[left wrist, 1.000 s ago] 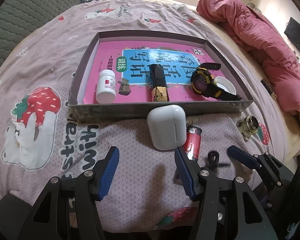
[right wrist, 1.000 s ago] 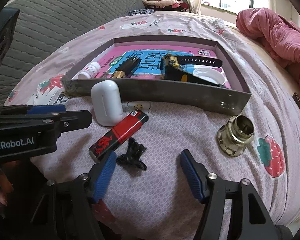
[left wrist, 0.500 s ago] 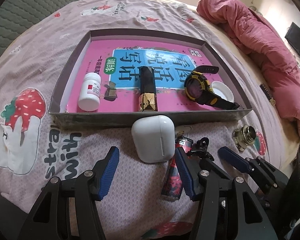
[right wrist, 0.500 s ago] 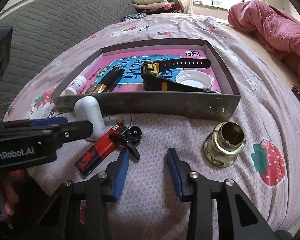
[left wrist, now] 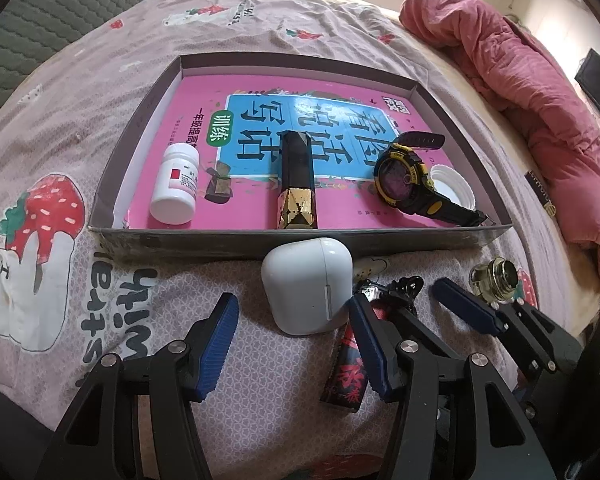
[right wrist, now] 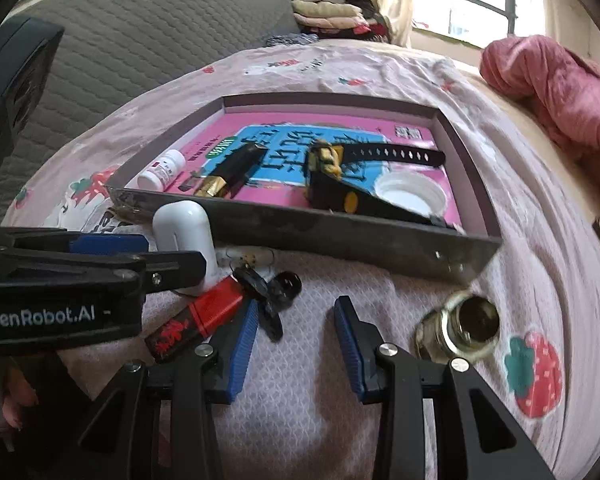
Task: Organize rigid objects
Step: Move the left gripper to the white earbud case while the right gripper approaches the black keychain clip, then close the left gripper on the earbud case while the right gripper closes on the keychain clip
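Note:
A grey tray (left wrist: 300, 236) (right wrist: 340, 236) on the bed holds a pill bottle (left wrist: 176, 184), a black-and-gold lipstick (left wrist: 296, 184), a yellow-black watch (left wrist: 404, 176) and a white cap (left wrist: 452, 184). In front of it lie a white earbud case (left wrist: 308, 284) (right wrist: 188, 232), a red lighter (left wrist: 350, 368) (right wrist: 200, 316), a black clip (right wrist: 272, 288) and a brass fitting (right wrist: 464, 328) (left wrist: 496, 280). My left gripper (left wrist: 296, 336) is open, its fingers on either side of the case. My right gripper (right wrist: 296, 344) is open and empty, just right of the clip.
A pink book (left wrist: 260, 120) lines the tray floor. A red quilt (left wrist: 520, 80) is bunched at the right. A grey padded headboard (right wrist: 140, 40) stands at the left. The strawberry-print sheet (left wrist: 60, 260) covers the bed.
Both grippers have moved forward. My left fingers now flank the earbud case. The black clip has shifted toward the tray and lies against the lighter's end; my right gripper has narrowed.

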Tool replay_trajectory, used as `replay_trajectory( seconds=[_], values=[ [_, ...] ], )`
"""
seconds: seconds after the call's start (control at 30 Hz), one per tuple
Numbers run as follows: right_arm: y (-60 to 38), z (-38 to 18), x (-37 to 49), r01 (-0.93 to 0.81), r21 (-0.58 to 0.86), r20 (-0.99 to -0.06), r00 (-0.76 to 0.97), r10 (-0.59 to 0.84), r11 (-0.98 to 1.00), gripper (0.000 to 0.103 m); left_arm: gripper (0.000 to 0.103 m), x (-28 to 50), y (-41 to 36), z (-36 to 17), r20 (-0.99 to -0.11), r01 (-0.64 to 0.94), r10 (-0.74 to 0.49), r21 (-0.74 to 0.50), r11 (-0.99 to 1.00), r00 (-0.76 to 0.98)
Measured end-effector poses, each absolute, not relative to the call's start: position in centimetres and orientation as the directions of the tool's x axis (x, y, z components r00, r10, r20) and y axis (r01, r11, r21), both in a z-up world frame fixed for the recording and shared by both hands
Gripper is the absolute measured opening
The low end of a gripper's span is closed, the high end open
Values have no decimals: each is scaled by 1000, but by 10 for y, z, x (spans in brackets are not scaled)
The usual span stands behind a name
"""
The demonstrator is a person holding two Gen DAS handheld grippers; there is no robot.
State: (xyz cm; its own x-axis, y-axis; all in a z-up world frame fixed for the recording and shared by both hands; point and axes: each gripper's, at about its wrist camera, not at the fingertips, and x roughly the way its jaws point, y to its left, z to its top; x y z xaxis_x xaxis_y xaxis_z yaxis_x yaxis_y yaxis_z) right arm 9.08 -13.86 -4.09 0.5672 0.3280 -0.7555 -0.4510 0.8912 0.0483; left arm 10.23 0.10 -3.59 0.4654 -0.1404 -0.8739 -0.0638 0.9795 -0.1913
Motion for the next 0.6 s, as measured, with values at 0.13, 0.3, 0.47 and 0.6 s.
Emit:
replay_trajectory(
  seconds=[0.13,0.3,0.47,0.6],
  values=[
    [-139,-43,98,-455,48,-750,571,333,889,40,59,104,2,-37,-875,-69,-145,-198,978,461],
    [-143,-46,105,-456,85,-751,555,358,886,22,59,110,-1,-39,-882,-74,-137,-190,979,450],
    [-148,-45,106,-453,102,-739,562,372,886,22,59,115,-6,-42,-890,-86,-122,-177,981,439],
    [-157,-41,108,-428,131,-729,570,379,894,22,59,119,-8,-45,-895,-103,-104,-164,981,433]
  ],
)
